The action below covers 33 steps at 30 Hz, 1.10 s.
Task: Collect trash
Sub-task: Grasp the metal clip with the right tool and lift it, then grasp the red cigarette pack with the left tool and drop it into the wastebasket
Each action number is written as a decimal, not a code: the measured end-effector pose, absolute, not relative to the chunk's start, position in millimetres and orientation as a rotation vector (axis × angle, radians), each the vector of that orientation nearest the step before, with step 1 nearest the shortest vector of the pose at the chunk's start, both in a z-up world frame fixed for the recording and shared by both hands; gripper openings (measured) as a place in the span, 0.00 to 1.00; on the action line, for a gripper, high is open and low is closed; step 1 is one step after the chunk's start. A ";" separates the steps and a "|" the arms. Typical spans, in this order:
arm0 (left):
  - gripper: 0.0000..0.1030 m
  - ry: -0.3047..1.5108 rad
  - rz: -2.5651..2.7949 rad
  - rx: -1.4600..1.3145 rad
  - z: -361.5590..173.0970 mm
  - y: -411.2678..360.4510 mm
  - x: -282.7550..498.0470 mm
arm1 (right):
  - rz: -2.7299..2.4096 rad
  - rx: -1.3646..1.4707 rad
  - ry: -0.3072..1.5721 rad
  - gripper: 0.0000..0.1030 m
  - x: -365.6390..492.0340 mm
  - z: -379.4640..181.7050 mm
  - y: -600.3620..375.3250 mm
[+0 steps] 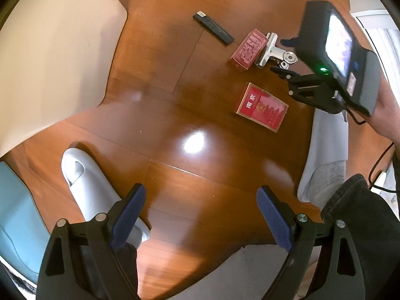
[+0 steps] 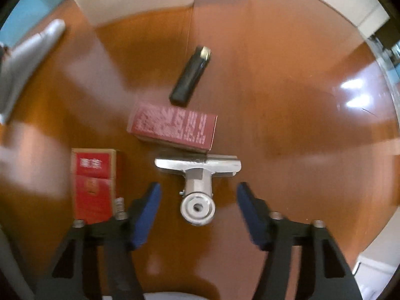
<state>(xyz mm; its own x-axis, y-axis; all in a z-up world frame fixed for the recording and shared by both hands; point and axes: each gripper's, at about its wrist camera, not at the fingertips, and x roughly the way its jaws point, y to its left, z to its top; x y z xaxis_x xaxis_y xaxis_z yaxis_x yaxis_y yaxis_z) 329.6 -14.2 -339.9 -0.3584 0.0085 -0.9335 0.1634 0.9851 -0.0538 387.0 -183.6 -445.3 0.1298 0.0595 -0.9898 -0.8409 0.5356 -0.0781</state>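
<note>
On a brown wooden floor lie a silver metal clip (image 2: 198, 182), a dark red box (image 2: 172, 127), a bright red cigarette pack (image 2: 93, 182) and a black lighter (image 2: 191, 75). My right gripper (image 2: 198, 195) is open, its blue pads either side of the clip's round handle, not touching. The left wrist view shows the same clip (image 1: 273, 51), dark red box (image 1: 248, 50), cigarette pack (image 1: 261, 106), lighter (image 1: 212, 27) and the right gripper (image 1: 281, 55) at the clip. My left gripper (image 1: 201, 200) is open and empty over bare floor.
A person's grey slippers (image 1: 85, 182) (image 1: 325, 150) stand on the floor near the left gripper. A cream panel (image 1: 55, 57) borders the floor at left, a light blue object (image 1: 17, 222) sits at lower left. A black cable (image 1: 380, 160) runs at right.
</note>
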 end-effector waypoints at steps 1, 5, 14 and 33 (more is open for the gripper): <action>0.88 1.932 -0.163 0.128 -340.8 -14.9 328.9 | 0.767 -0.784 1.293 0.48 387.6 -451.0 -180.7; 0.88 1.898 -0.133 0.063 -344.7 -12.9 327.0 | 0.823 -0.700 1.351 0.27 389.0 -457.0 -175.7; 0.88 1.773 0.460 -0.982 -439.2 -17.2 306.4 | 0.635 -0.085 1.283 0.27 424.8 -387.6 -261.6; 0.52 1.734 0.591 -0.867 -489.0 -54.0 320.9 | 0.496 0.113 1.213 0.27 416.9 -372.7 -340.1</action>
<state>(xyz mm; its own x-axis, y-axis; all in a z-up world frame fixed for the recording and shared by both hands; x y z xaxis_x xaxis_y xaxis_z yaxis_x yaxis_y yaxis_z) 320.9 -54.0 -489.0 -0.1768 -0.2651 -0.9479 -0.7887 0.6142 -0.0247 416.9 -340.1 -372.7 0.2579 0.4240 -0.8682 -0.3057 0.8882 0.3430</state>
